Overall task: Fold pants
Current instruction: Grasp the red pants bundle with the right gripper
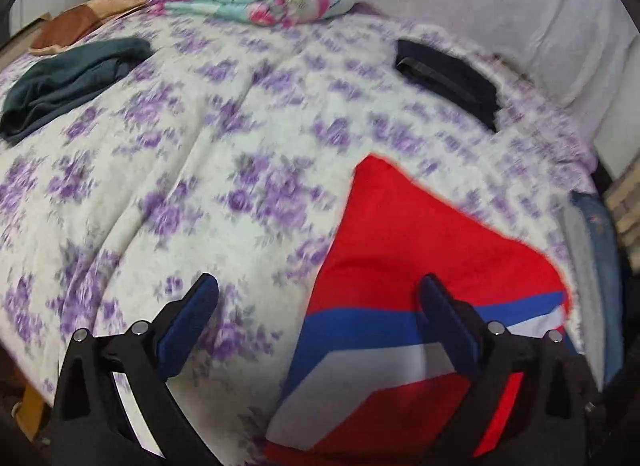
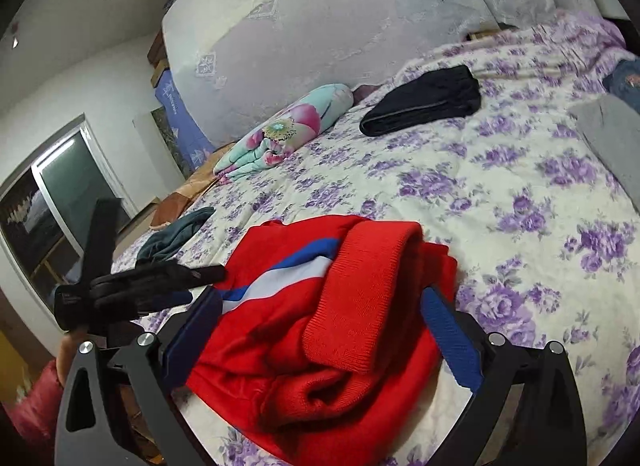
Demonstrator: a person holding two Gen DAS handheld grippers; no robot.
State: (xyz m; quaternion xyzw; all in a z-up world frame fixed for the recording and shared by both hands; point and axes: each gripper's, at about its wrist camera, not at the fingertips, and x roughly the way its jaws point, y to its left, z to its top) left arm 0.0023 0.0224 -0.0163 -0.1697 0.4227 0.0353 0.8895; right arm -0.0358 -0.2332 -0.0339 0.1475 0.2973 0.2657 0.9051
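Both grippers' fingers are standing wide, gripping nothing: the right gripper (image 2: pixel 320 326) is straddling the red knit pants with blue and white stripes (image 2: pixel 320 330), the left gripper (image 1: pixel 316 322) is hovering at their edge. The pants are lying bunched on the purple-flowered bed quilt (image 1: pixel 200 169); a folded black garment (image 2: pixel 424 107) is lying farther back.

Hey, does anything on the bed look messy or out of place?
Yes: the red pants lie bunched near the bed's edge, ribbed cuff flopped over the heap. The teal garment is crumpled too. The black one looks neatly folded.
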